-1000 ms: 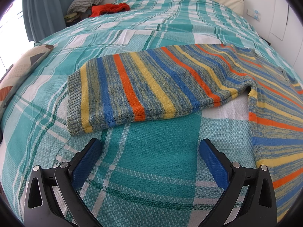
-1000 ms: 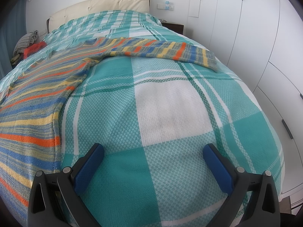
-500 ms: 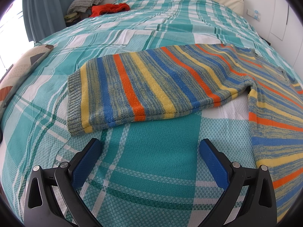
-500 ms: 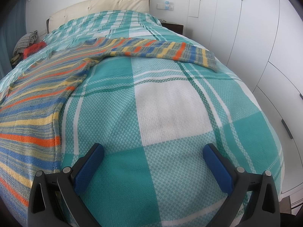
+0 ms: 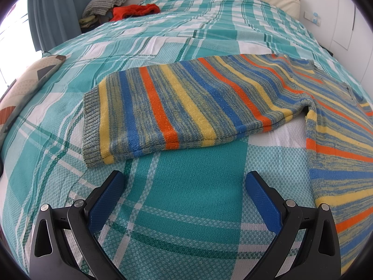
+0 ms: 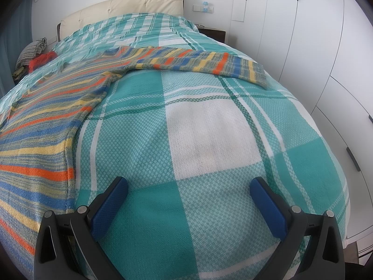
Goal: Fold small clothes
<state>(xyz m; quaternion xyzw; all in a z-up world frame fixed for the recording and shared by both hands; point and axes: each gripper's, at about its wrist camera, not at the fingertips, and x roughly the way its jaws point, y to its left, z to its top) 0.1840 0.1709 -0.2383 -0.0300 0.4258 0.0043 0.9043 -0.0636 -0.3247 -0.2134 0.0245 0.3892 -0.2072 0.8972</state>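
A striped knit sweater (image 5: pixel 186 107) in blue, orange, yellow and grey lies spread flat on the bed. Its left sleeve stretches out ahead of my left gripper (image 5: pixel 184 182), which hovers open just short of the sleeve's lower edge, holding nothing. In the right wrist view the sweater's body (image 6: pixel 42 135) fills the left side and the other sleeve (image 6: pixel 209 64) runs across the far part of the bed to a ribbed cuff. My right gripper (image 6: pixel 188 186) is open over bare bedspread, to the right of the sweater's side edge.
The bed is covered by a teal and white plaid bedspread (image 5: pixel 198 186). A red garment (image 5: pixel 135 10) and a grey knit pile (image 5: pixel 105 0) sit at the far left corner. A patterned cushion (image 5: pixel 25 88) lies at the left edge. White wardrobe doors (image 6: pixel 314 46) stand right of the bed.
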